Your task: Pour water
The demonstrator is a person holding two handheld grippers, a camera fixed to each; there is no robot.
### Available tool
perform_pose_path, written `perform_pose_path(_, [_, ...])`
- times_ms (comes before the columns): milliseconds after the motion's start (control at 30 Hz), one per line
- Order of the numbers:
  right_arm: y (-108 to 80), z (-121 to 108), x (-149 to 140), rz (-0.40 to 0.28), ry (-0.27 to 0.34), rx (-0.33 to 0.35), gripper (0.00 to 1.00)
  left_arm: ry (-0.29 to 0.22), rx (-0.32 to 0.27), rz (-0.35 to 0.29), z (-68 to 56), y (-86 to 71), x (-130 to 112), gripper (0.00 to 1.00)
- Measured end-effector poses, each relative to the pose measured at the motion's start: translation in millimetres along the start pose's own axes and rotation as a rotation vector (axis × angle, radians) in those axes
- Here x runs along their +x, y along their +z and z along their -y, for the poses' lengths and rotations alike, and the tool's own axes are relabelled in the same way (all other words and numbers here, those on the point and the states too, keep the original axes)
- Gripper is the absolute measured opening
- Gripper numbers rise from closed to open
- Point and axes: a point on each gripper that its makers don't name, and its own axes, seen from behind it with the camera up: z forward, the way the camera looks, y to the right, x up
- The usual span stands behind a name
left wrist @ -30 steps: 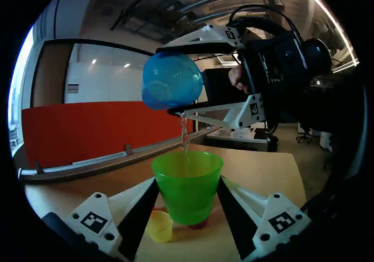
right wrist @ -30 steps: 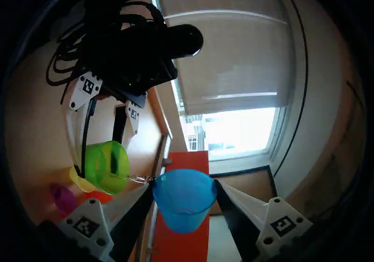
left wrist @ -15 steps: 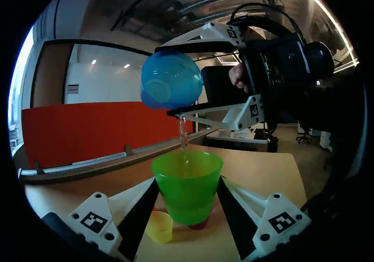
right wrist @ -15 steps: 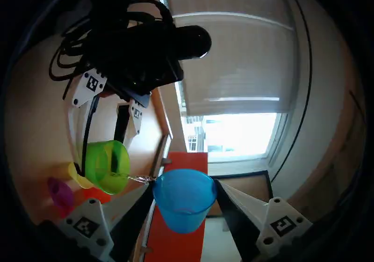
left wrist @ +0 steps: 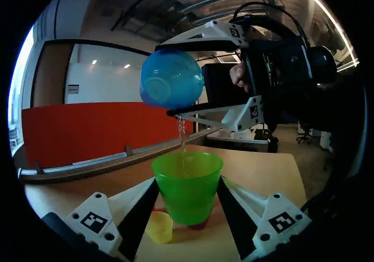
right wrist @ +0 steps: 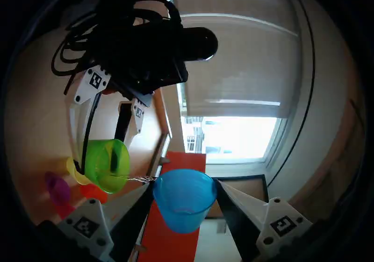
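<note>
My left gripper [left wrist: 188, 194] is shut on a green cup [left wrist: 188, 185], held upright above the wooden table [left wrist: 262, 168]. Above it, the right gripper [left wrist: 180, 77] holds a blue cup [left wrist: 170, 78] tipped on its side, and a thin stream of water [left wrist: 180, 133] falls from its rim into the green cup. In the right gripper view, my right gripper [right wrist: 184, 201] is shut on the blue cup [right wrist: 183, 199], with a little water left inside. The green cup [right wrist: 106, 164] sits beside its rim, between the left gripper's fingers [right wrist: 79, 117].
A small yellow cup [left wrist: 159, 225] and a red one [left wrist: 198, 224] stand on the table below the green cup; a magenta cup [right wrist: 57, 188] is nearby. A red partition [left wrist: 89, 128] and a wooden rail [left wrist: 107, 161] run behind the table. A bright window [right wrist: 229, 138] lies beyond.
The blue cup has tipped slightly further and shifted a little; the water stream keeps falling into the green cup. The left gripper has stayed almost still.
</note>
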Motion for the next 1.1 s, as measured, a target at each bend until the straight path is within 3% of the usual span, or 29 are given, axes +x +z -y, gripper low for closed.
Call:
perform_pose_path(667, [-1.9,3.0,3.3,0.008,-0.093,-0.011,0.92,0.002,0.005,-0.005,0.8,0.2,-0.2,0.82])
perform_pose_path(1100, [-1.5,1.9,5.0,0.005,-0.114,-0.012,0.92,0.004,0.008,-0.012,0.5,-0.5,4.0,0.82])
